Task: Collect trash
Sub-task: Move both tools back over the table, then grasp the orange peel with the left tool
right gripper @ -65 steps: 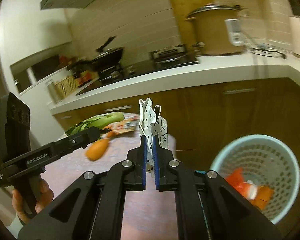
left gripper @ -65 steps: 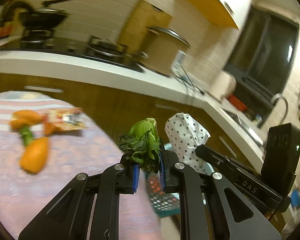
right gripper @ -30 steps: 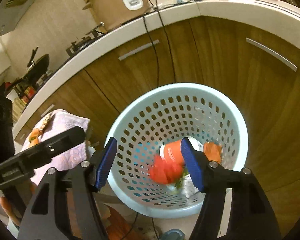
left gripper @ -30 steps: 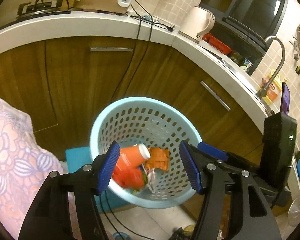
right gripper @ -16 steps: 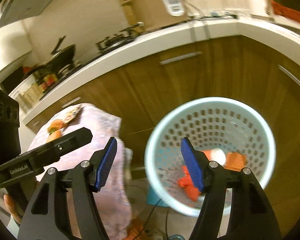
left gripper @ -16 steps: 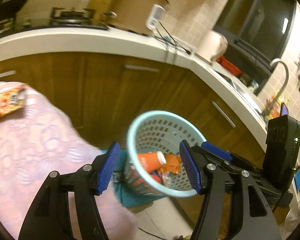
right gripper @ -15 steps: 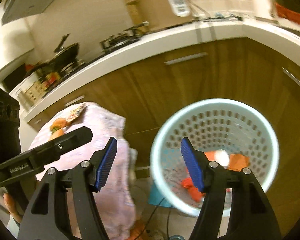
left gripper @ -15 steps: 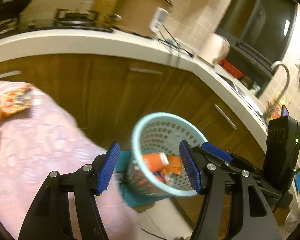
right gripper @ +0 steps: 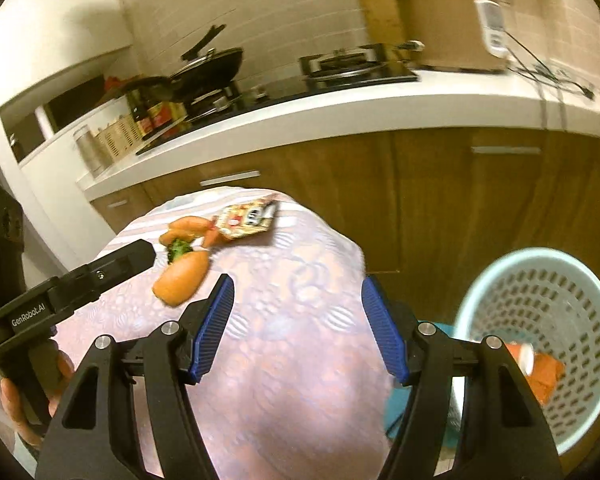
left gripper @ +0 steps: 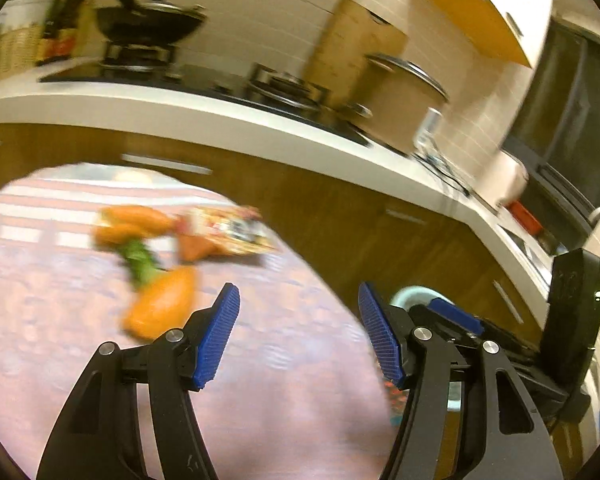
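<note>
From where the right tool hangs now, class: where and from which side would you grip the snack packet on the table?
Probably the snack packet is best gripped at its free right-hand edge, the tool coming from above and the right. It lies flat on the cloth, so only an edge offers a pinch, and its left end touches the orange peels. The right tool is open and empty.

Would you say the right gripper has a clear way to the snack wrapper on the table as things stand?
Probably yes: the right gripper is open and empty, and only bare tablecloth lies between it and the snack wrapper; the orange peels sit off to the side.
</note>
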